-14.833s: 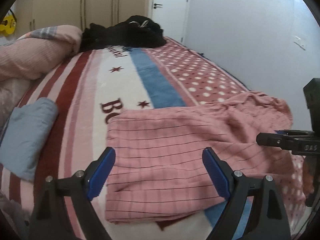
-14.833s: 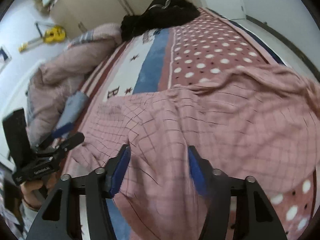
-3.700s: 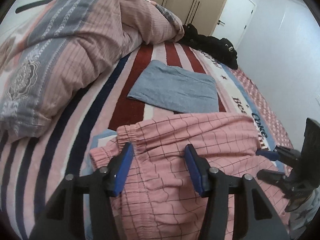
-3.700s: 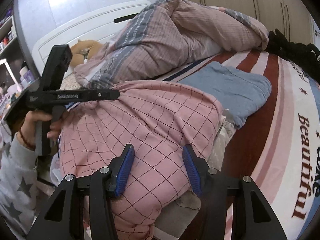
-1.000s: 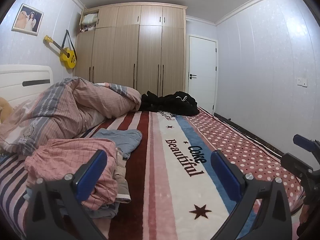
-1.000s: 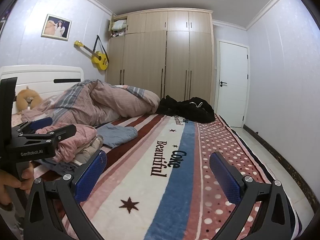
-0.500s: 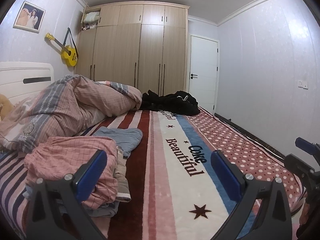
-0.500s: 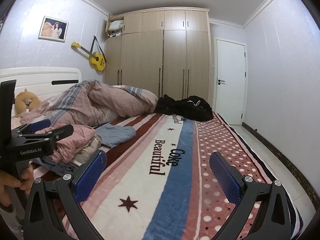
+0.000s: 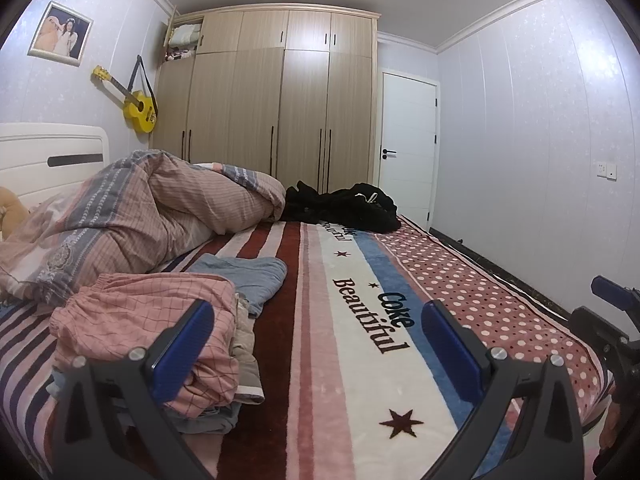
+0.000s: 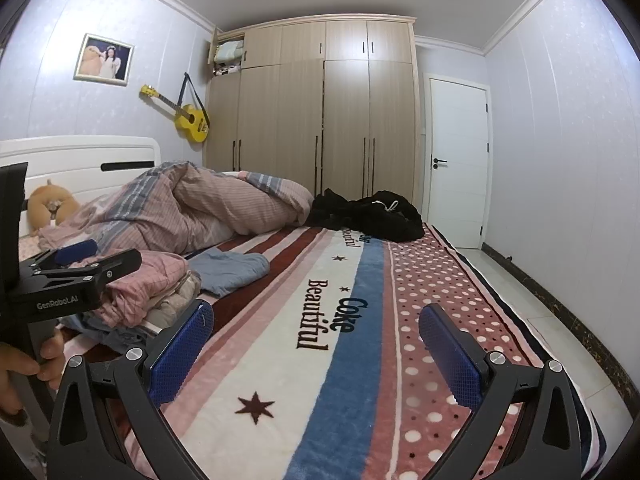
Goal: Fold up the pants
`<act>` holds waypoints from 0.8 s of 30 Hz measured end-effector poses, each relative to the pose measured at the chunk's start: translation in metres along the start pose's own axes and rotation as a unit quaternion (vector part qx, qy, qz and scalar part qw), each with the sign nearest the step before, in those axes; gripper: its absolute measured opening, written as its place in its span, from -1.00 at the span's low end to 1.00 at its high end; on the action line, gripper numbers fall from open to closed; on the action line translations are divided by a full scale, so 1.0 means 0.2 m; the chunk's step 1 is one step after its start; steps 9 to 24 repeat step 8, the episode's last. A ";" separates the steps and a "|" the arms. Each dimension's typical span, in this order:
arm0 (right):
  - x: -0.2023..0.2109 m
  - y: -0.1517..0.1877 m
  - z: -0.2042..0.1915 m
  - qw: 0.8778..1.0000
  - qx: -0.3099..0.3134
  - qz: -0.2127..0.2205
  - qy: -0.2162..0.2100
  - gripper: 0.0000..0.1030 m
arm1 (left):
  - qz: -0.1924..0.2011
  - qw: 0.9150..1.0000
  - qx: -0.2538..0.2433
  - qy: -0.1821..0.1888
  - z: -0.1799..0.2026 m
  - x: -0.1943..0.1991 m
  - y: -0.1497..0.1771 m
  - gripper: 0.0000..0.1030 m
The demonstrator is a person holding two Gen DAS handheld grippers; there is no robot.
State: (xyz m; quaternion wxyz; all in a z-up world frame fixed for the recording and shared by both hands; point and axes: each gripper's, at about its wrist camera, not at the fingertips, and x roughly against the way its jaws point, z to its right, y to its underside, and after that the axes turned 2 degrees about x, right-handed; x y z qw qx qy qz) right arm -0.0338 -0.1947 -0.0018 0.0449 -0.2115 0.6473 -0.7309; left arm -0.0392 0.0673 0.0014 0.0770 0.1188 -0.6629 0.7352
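Observation:
The pink checked pants (image 9: 136,320) lie folded on top of a small pile of clothes at the left of the bed; they also show in the right wrist view (image 10: 148,276). My left gripper (image 9: 316,340) is open and empty, held above the bed to the right of the pile. My right gripper (image 10: 316,344) is open and empty over the striped blanket (image 10: 280,352). The left gripper shows at the left edge of the right wrist view (image 10: 76,272). The right gripper shows at the right edge of the left wrist view (image 9: 612,320).
A folded blue garment (image 9: 248,276) lies beside the pile. A bunched pink quilt (image 9: 140,216) fills the head of the bed. Black clothes (image 9: 344,208) lie at the far end. A wardrobe (image 9: 280,120) and a white door (image 9: 408,144) stand behind.
Both grippers have held almost still over the last second. Since 3.7 s ago they let go of the pink pants, opened wide and drew back from the pile.

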 end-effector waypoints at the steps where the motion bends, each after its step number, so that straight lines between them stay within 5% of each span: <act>1: 0.00 0.00 0.00 1.000 0.000 0.000 -0.001 0.99 | 0.000 1.000 0.000 0.000 0.00 0.00 0.00 0.99; 24: 0.00 0.00 0.00 1.000 0.000 0.000 0.000 0.99 | -0.002 1.000 -0.002 0.000 0.00 0.00 0.00 0.99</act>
